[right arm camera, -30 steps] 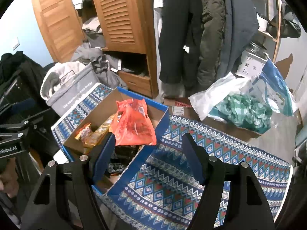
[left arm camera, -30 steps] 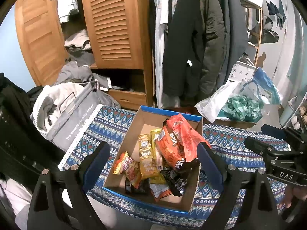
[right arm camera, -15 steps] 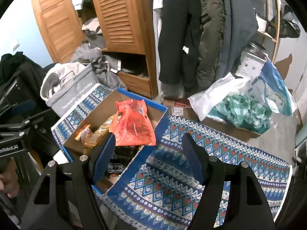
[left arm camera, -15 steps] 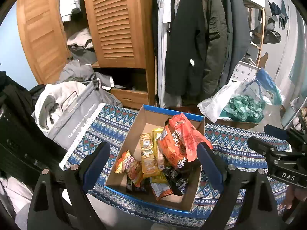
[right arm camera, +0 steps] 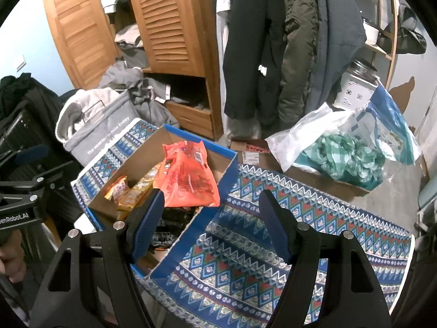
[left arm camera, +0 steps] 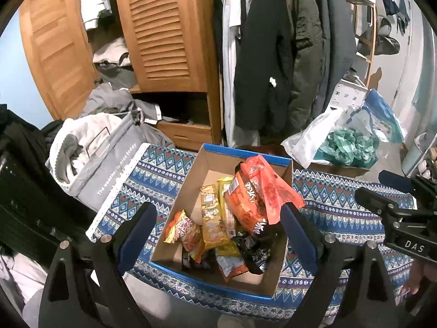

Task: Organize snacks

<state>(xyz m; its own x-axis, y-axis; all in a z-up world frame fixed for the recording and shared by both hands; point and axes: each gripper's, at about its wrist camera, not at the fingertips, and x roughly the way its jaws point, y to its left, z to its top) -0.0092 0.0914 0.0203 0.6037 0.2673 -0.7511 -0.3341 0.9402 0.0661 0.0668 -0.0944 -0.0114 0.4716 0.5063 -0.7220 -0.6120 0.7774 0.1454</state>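
A blue-edged cardboard box (left arm camera: 207, 161) (right arm camera: 226, 175) sits on a patterned blue cloth (left arm camera: 336, 207) (right arm camera: 245, 248). It holds several snack packets: an orange-red bag (left arm camera: 267, 191) (right arm camera: 188, 180) on top, yellow packets (left arm camera: 211, 218) (right arm camera: 131, 194) and dark packets (left arm camera: 254, 248) below. My left gripper (left arm camera: 215, 228) is open and empty, held above the box's near side. My right gripper (right arm camera: 213, 220) is open and empty, above the box's right wall. The right gripper also shows at the right of the left wrist view (left arm camera: 396, 207).
A grey fabric bin of clothes (left arm camera: 101, 158) (right arm camera: 98, 125) stands left of the box. A wooden louvred wardrobe (left arm camera: 164, 32) and hanging coats (left arm camera: 281, 54) stand behind. Plastic bags (left arm camera: 347, 142) (right arm camera: 349, 147) with green material lie at back right.
Both grippers have drifted only slightly; the view has shifted a little. The box and snacks lie as before.
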